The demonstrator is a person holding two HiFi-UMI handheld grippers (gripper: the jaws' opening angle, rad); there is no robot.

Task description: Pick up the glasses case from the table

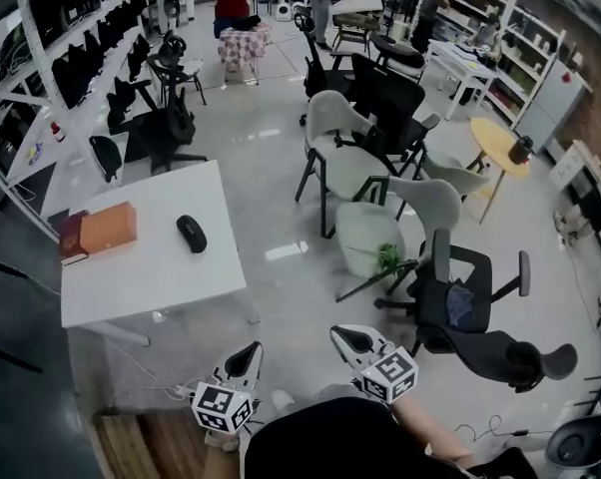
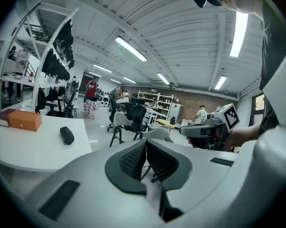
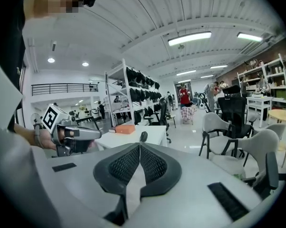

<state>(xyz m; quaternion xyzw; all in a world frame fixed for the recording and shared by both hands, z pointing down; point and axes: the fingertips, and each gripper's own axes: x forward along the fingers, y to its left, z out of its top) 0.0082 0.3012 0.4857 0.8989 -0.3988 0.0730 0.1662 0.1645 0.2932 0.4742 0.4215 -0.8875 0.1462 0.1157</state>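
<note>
The black glasses case lies on the white table, right of its middle. It also shows in the left gripper view as a dark oval, and in the right gripper view just past the jaw tips. Both grippers hover low over the floor, well short of the table. My left gripper is shut and empty, its pads pressed together. My right gripper is also shut with nothing in it. Each gripper shows in the other's view.
An orange box and a dark red book sit on the table's left side. Grey and black office chairs crowd the floor to the right. Shelving runs along the left wall, and people stand far back.
</note>
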